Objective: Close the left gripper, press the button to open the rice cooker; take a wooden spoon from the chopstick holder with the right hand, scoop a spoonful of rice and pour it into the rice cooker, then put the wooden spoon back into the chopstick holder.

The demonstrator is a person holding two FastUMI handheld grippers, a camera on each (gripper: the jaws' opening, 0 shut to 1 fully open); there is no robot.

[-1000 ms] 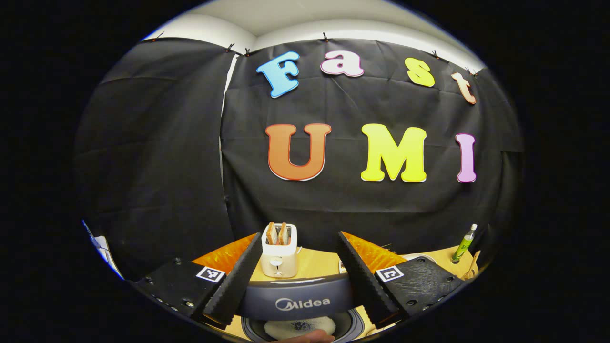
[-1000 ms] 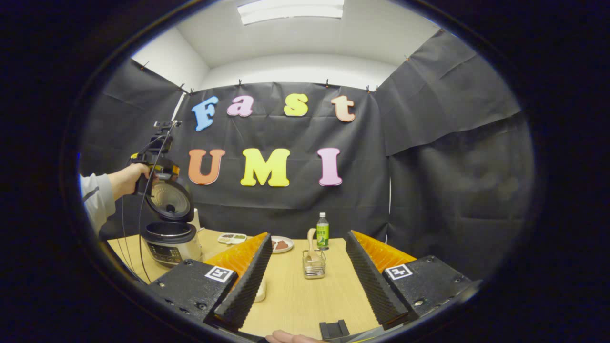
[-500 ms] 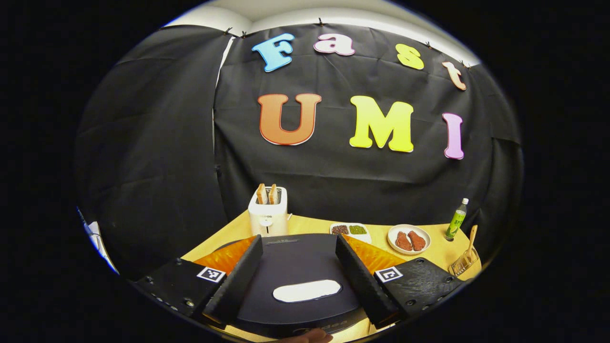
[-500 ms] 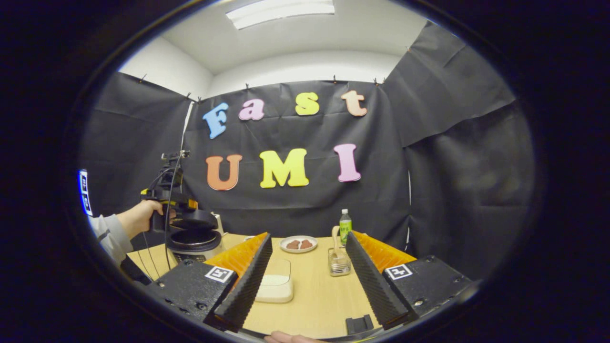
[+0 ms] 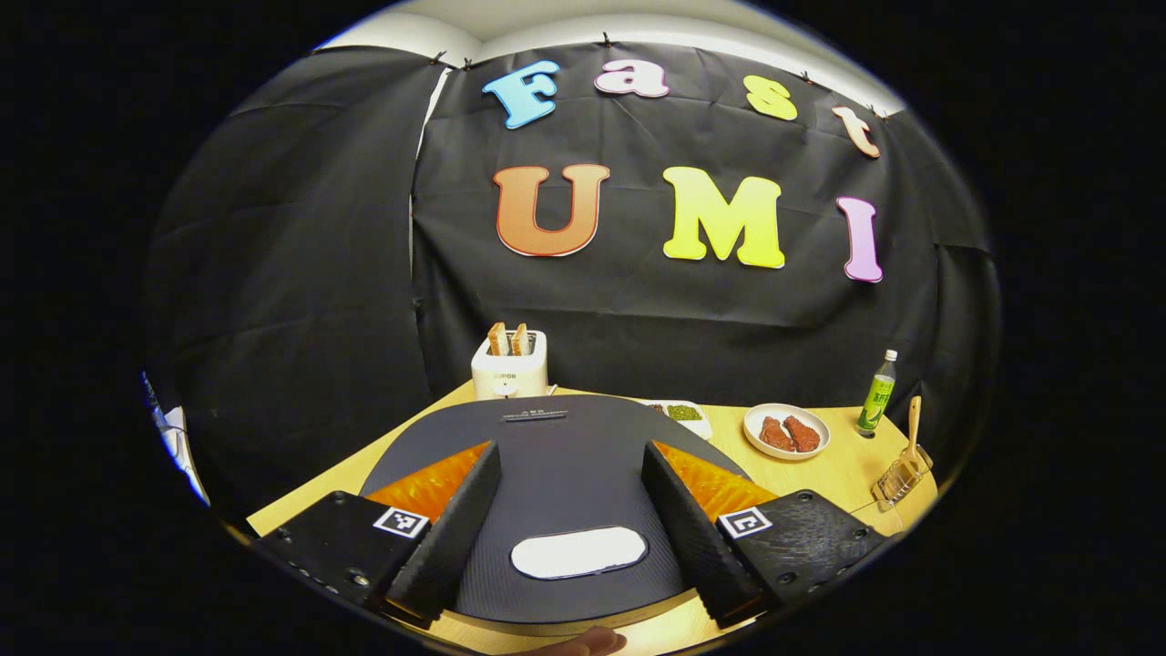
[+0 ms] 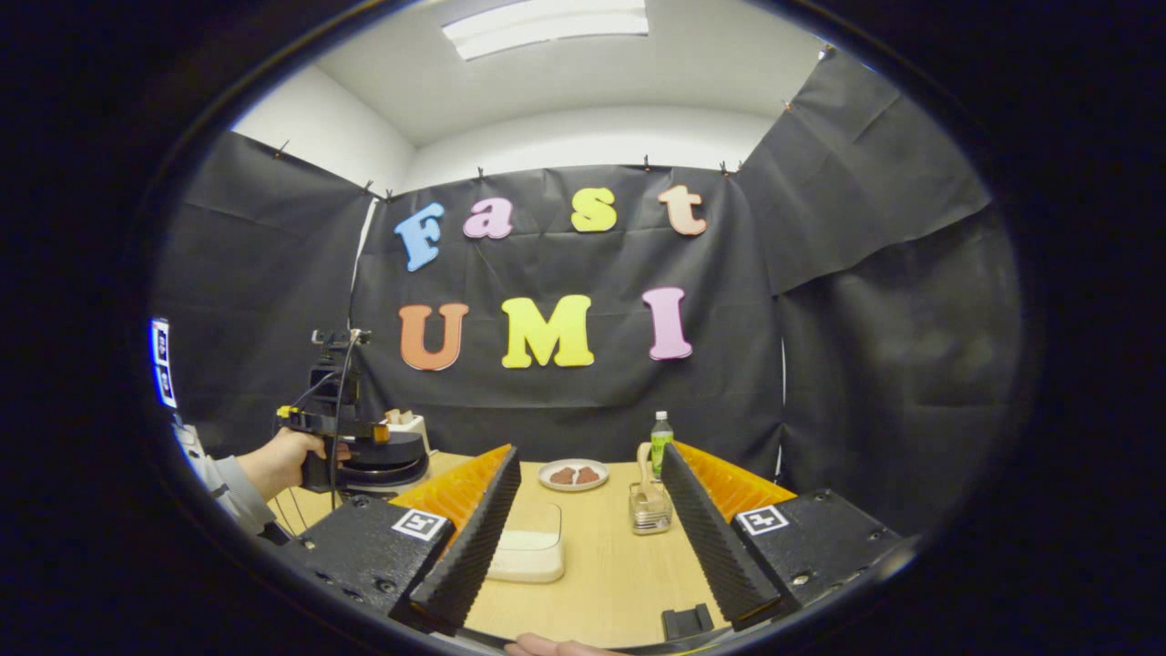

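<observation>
Now the rice cooker (image 5: pixel 556 474) lid is lying flat, no longer raised, under the left gripper (image 5: pixel 572 528), jaws apart.

Cloth-walled recording booth: table (image 6: pixel 592 583), toaster (image 5: pixel 508 372), food plate (image 5: pixel 786 432).

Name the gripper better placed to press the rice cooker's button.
Left. The left gripper hovers open right above the closed rice cooker lid, fingers astride it. The right gripper is off over the table, facing the chopstick holder with the wooden spoon.
</observation>
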